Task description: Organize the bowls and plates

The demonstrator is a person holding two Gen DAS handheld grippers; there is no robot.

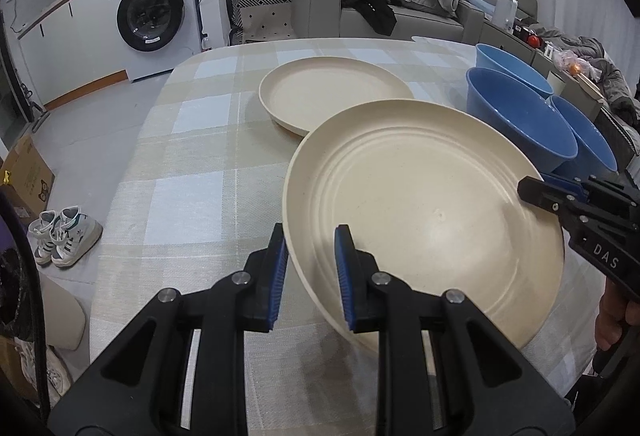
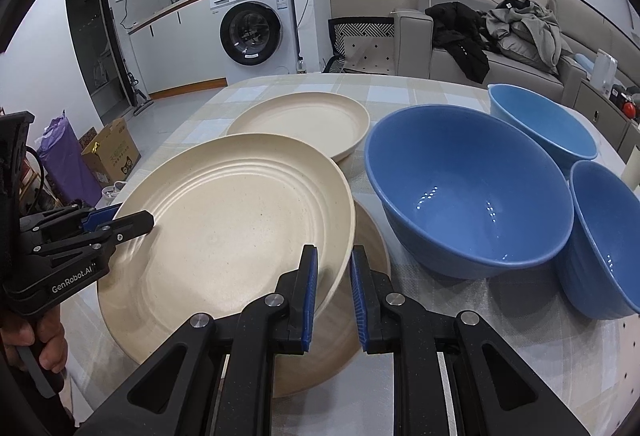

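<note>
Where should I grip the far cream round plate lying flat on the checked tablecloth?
Grip the far cream plate by its raised rim, one finger inside and one outside. Come from its near-left edge: the large blue bowl crowds its right side, and the held cream plate overlaps its near side.

A white washing machine [image 1: 154, 14] is standing far ahead of the jaws, to their left. Clothes [image 2: 520, 28] are lying piled on the grey sofa [image 2: 500, 64] ahead right. Sneakers [image 1: 64, 236] are sitting on the floor, left.

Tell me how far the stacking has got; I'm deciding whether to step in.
Done: nothing clearly stacked. In hand: the left gripper and right gripper clamp the ridged plate, tilted over a lower plate. Left: the far plate and three blue bowls.
</note>
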